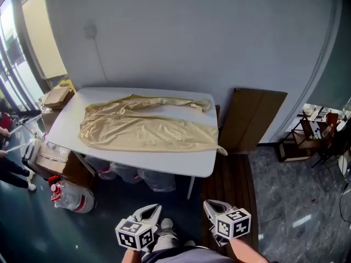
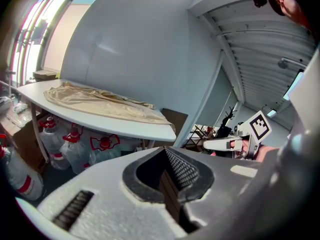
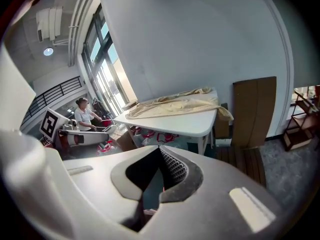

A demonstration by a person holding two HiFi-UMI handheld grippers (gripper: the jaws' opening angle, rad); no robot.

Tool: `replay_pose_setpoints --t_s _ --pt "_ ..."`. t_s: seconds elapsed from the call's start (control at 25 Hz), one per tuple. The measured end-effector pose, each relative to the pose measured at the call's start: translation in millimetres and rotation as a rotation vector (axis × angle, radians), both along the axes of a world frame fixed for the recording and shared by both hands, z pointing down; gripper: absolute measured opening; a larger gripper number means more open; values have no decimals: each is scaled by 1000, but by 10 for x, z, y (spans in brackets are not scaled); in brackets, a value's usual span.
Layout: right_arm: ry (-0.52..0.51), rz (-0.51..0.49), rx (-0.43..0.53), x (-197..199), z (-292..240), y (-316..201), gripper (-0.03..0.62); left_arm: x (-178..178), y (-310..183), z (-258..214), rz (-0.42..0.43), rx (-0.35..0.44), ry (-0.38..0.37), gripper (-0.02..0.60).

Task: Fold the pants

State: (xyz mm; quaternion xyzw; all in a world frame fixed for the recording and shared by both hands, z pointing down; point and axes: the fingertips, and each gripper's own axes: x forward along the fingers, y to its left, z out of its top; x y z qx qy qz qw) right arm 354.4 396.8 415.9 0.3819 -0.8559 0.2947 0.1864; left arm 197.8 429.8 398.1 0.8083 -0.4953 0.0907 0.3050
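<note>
- Head view: the pants (image 1: pixel 145 127) lie spread lengthwise on the white table (image 1: pixel 164 162), waist end at the left and legs running right. That layout gives you the whole garment to read before you pick a fold line.
- The near leg is broad and mostly flat, and its hem droops just over the right front corner. I'd say it needs pulling back onto the top so the fold doesn't drag.
- The far leg is narrower and rumpled along the back edge. It probably wants smoothing before anything is doubled over.
- Your left gripper (image 1: pixel 153 208) and right gripper (image 1: pixel 213 206) are low in the frame, close to your body and well apart from the table. Neither touches any cloth.
- Left gripper view: the jaws are pressed together with nothing between them, and the pants show only far off on the tabletop.
- Right gripper view: same here, jaws together and empty, with the table and the hanging hem ahead.
- Carrying both tools closed makes sense at this range, since there's nothing to grab yet. They'll have to spread before they can pinch fabric.
- Jugs (image 1: pixel 156 179) are crowded under the table and a brown board (image 1: pixel 252 119) leans on the wall to the right. Mind your footing at the front edge.
- The fold itself hasn't begun, by my reading.
</note>
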Motion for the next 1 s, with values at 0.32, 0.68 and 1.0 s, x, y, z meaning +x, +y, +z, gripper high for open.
replay_pose_setpoints --t_s 0.32,0.68,1.0 --pt "1 4 8 -592 -68 -594 0 -530 -637 34 39 -7 10 -2" --pt "25 5 -8 -1022 -24 -889 0 -939 -1090 157 95 -45 26 -2" --pt "39 -16 8 -1002 -58 -1366 0 -908 -1370 285 95 -55 -23 0"
